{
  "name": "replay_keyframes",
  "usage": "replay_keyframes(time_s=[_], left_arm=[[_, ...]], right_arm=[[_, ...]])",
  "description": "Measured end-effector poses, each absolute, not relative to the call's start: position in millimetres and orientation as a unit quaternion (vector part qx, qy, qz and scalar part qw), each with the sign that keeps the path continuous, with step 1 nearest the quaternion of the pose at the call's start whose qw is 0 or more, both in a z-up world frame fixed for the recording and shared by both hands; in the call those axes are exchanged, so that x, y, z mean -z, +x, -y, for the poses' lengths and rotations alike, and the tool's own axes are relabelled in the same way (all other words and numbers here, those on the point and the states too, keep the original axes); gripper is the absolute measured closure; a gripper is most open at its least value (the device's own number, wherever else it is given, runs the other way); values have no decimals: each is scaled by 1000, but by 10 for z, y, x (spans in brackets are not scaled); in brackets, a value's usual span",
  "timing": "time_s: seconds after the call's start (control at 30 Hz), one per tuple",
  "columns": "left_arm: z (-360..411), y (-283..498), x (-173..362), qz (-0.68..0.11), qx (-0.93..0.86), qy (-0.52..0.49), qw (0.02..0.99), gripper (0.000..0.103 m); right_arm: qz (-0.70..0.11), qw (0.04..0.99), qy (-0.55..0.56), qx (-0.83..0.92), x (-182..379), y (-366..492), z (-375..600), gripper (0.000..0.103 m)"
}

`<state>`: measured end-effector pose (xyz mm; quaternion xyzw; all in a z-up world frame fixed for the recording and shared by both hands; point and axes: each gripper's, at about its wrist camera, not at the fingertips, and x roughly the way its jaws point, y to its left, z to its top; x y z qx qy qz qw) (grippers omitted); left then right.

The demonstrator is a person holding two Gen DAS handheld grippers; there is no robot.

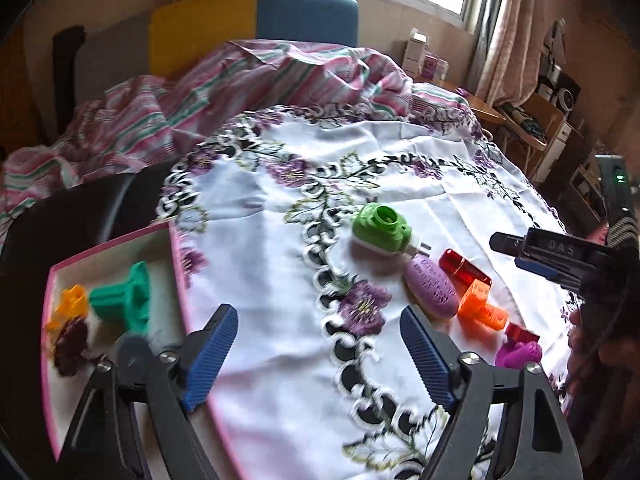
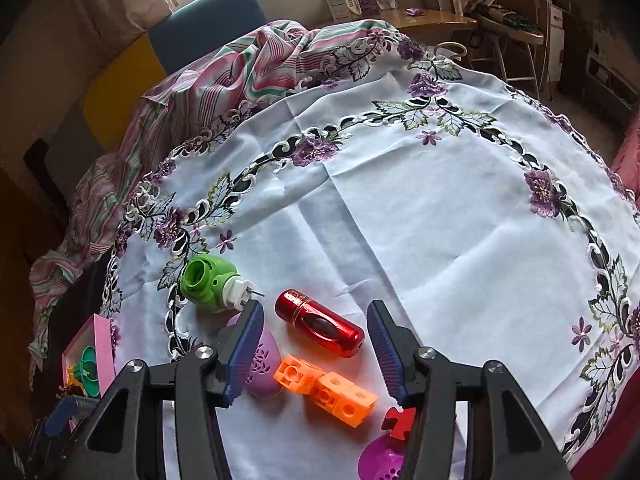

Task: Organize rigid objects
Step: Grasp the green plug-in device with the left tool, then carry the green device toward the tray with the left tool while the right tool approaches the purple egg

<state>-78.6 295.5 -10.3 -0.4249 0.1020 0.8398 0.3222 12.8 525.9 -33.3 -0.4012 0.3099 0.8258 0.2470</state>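
Blocks of orange plastic (image 2: 326, 392) lie right under my right gripper (image 2: 316, 354), joined in a short row on the embroidered white cloth (image 2: 440, 220), and I judge them the next piece to lift. My right fingers stand partly apart with nothing in them, the blocks and the lower end of the red metallic cylinder (image 2: 320, 328) both showing in the gap. That crowding is the thing to mind: the purple oval piece (image 2: 262, 364) lies just beside my left-hand pad (image 2: 244, 354), and a red puzzle-shaped bit (image 2: 400, 420) and a purple perforated disc (image 2: 382, 464) sit near the other. To do this well I should come down square over the middle of the row, close across its narrow sides, and keep clear of the cylinder, which looks ready to roll if nudged.

My left gripper (image 1: 320, 350) is wide and empty, hanging over bare cloth between the pink-rimmed tray (image 1: 176, 264) and the cluster. The tray already has a teal ribbed part (image 1: 124, 300), a yellow piece (image 1: 72, 300) and something dark maroon (image 1: 70, 344), so sorting is under way, with the green plug-in device (image 1: 380, 230) and the rest waiting. The tray sits well off to the left, so a firm, level grip matters for the carry; I would lift straight up before swinging across.
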Motion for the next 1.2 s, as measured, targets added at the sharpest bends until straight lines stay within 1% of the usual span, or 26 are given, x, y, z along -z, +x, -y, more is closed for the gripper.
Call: replay_keyframes(time_s=[0.13, 0.23, 0.5, 0.63, 0.77, 0.93, 0.97, 1.0, 1.1, 1.2], left_arm=[[-3338, -978, 207, -112, -827, -436, 336, 12], [-3581, -1127, 289, -110, -816, -448, 348, 6], [-3911, -1545, 590, -5, -766, -548, 335, 6], [-4086, -1646, 678, 10, -761, -564, 321, 8], [-4270, -1700, 741, 2, -758, -572, 313, 15], [-4432, -1737, 822, -18, -764, -571, 301, 18], [-4452, -1744, 844, -25, -767, -570, 295, 25], [-4469, -1749, 864, -36, -769, -568, 291, 37], [-4486, -1708, 845, -65, -780, -544, 302, 38], [-4375, -1703, 738, -62, -794, -520, 309, 38]], right_arm=[[-324, 247, -395, -823, 326, 159, -5295, 48], [-336, 253, -386, -821, 308, 203, -5341, 48], [-352, 234, -390, -818, 329, 178, -5355, 48], [-354, 225, -392, -819, 337, 167, -5332, 48], [-361, 221, -389, -818, 334, 178, -5344, 48], [-375, 224, -381, -815, 335, 224, -5394, 48], [-377, 225, -380, -814, 336, 230, -5400, 48], [-377, 225, -379, -814, 336, 234, -5403, 48], [-376, 227, -380, -814, 339, 235, -5410, 48], [-377, 232, -380, -813, 353, 235, -5432, 48]])
